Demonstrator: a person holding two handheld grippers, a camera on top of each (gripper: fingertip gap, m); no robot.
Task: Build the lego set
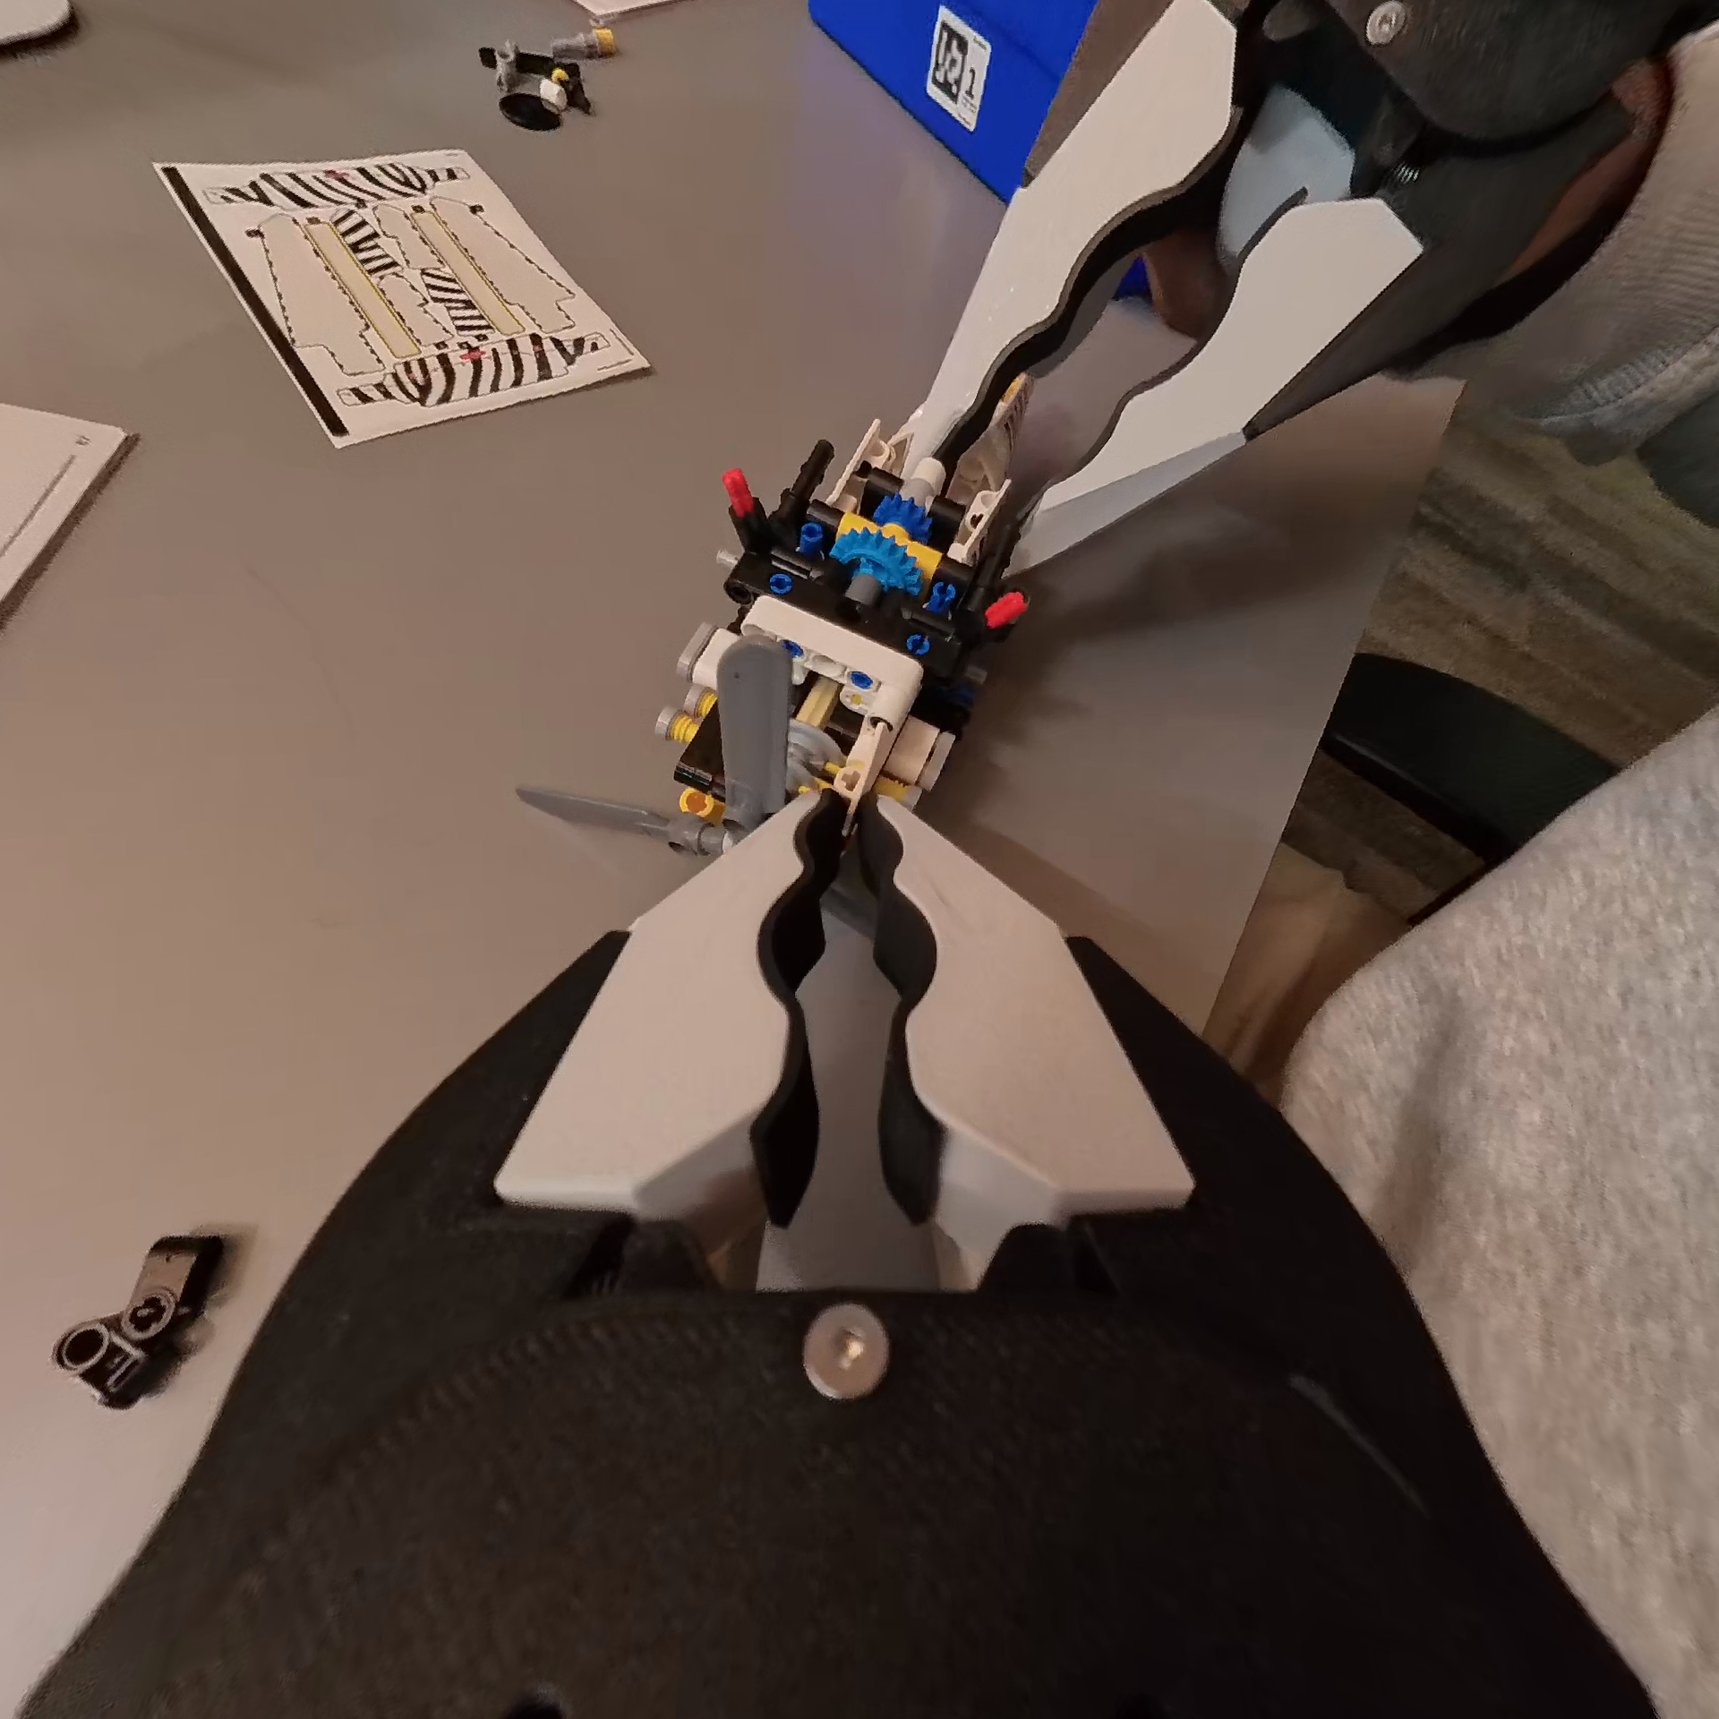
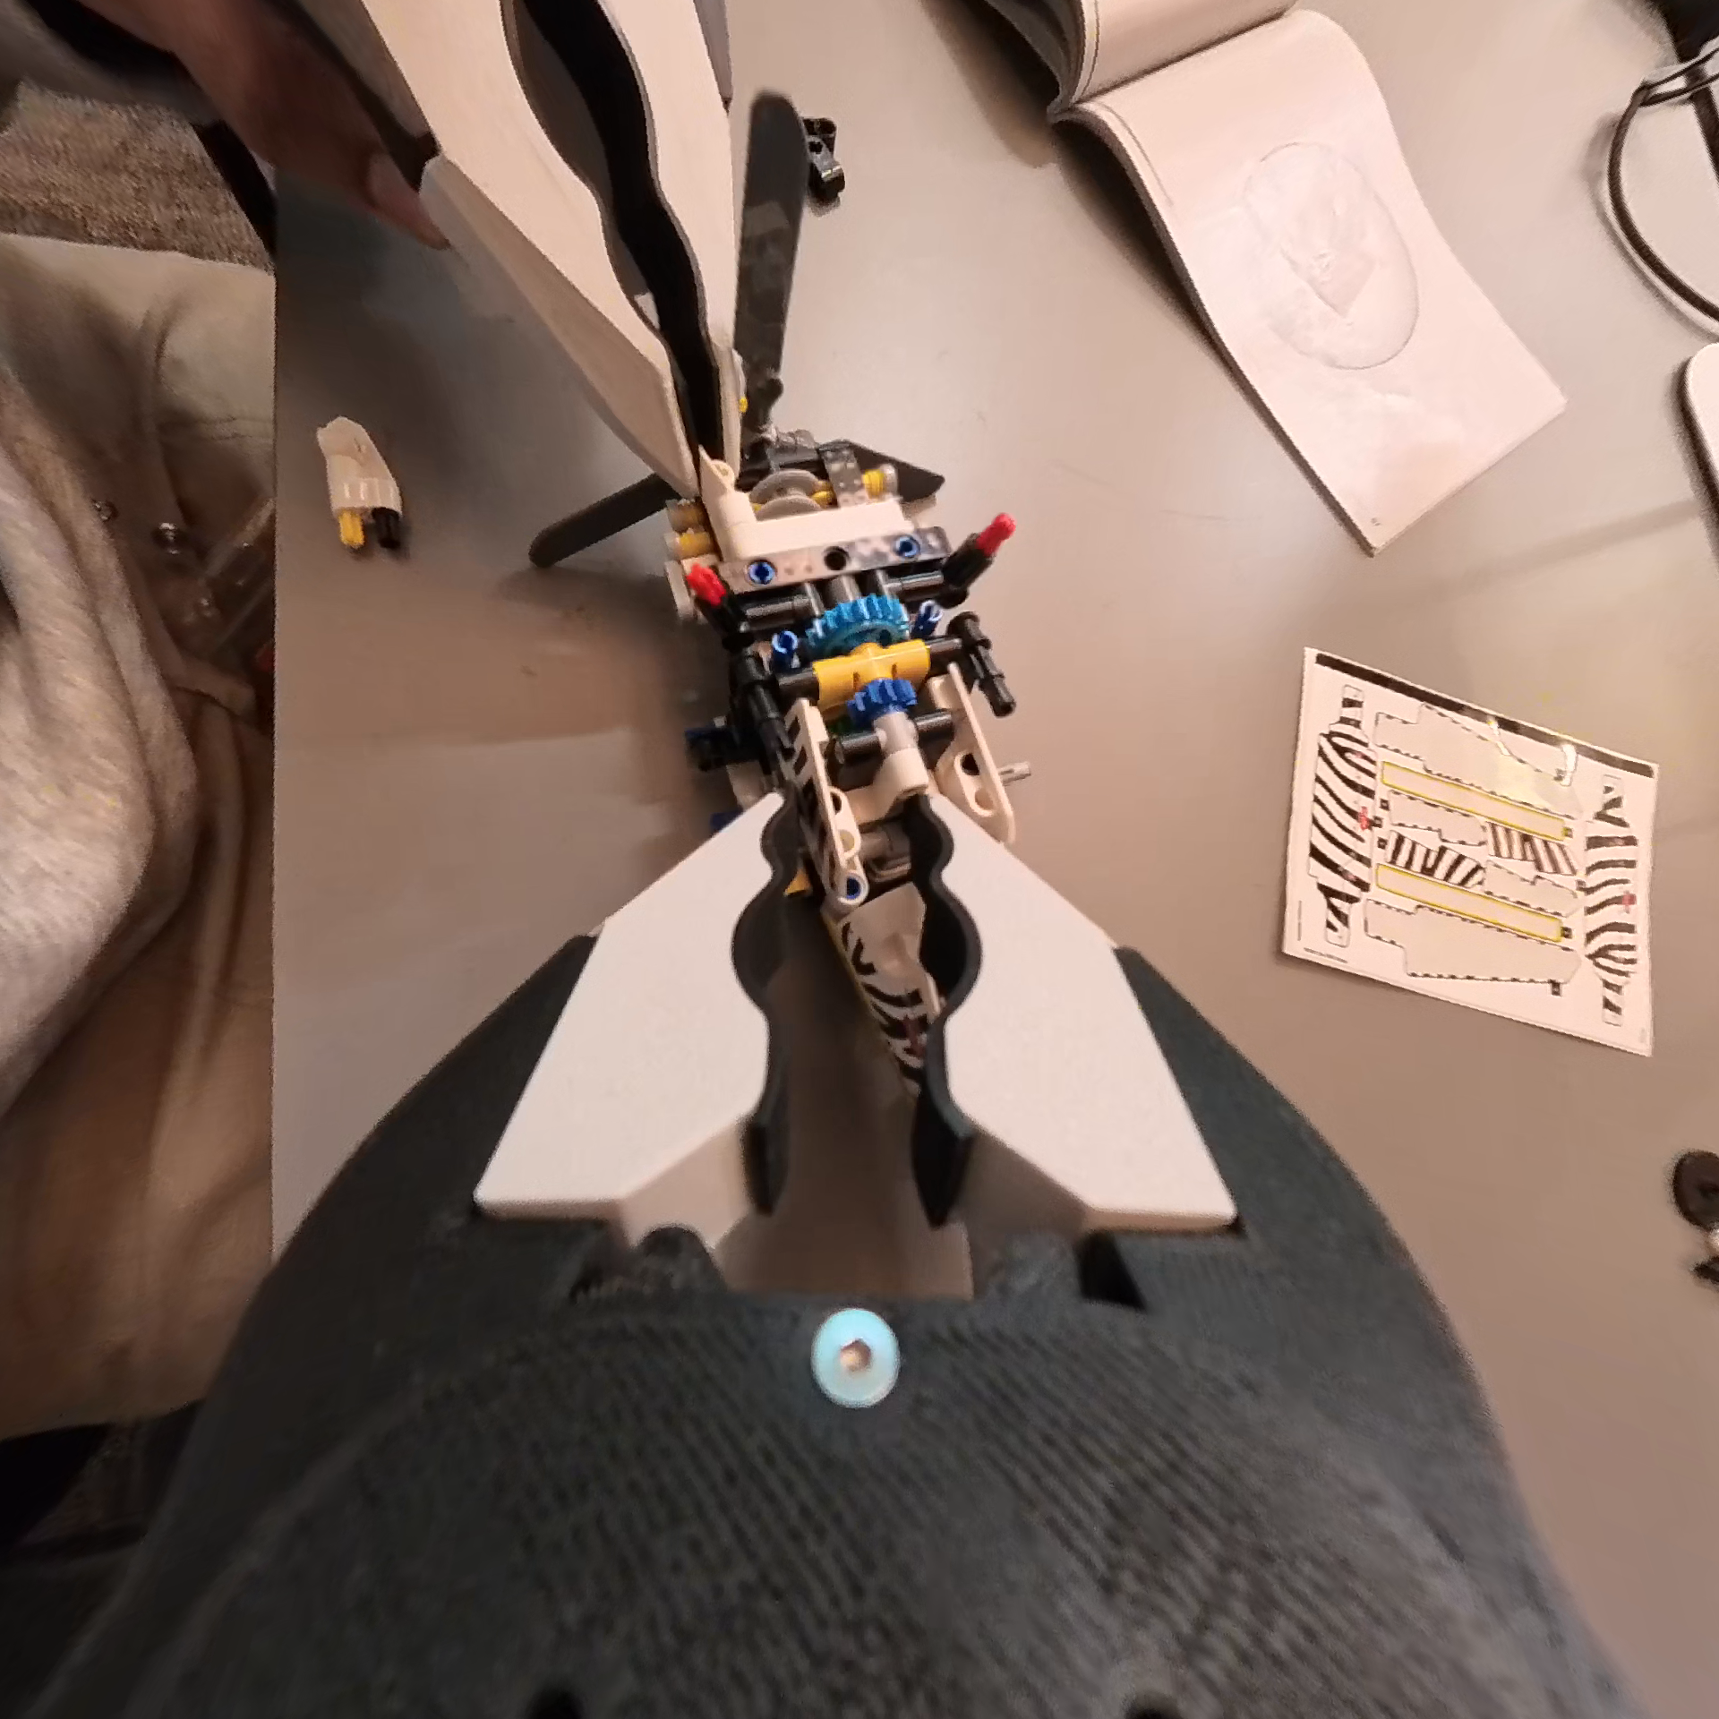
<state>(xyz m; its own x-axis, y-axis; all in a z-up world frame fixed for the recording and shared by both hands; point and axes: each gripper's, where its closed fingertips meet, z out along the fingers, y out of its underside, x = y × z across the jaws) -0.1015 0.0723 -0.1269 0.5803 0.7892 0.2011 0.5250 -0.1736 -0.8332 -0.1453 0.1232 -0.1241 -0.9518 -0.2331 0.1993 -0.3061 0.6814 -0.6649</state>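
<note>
The lego model (image 1: 837,605), a black, white and yellow frame with blue gears and red pins, is held between both grippers just over the grey table (image 1: 326,698). My left gripper (image 1: 842,809) is shut on a thin white piece at its propeller end, beside the grey propeller blades (image 1: 753,726). My right gripper (image 2: 856,823) is closed around the zebra-striped tail of the model (image 2: 837,642). The left gripper also shows in the right wrist view (image 2: 716,456), and the right gripper in the left wrist view (image 1: 1000,474).
A zebra sticker sheet (image 1: 391,298) (image 2: 1460,846) lies flat. An open instruction booklet (image 2: 1302,242) lies beyond the model. Loose black connectors (image 1: 139,1321), a small parts cluster (image 1: 544,74), a white piece with pins (image 2: 358,484) and a blue box (image 1: 939,84) are around. The table edge (image 1: 1302,791) is close. Left tips to right tips: about 8 cm.
</note>
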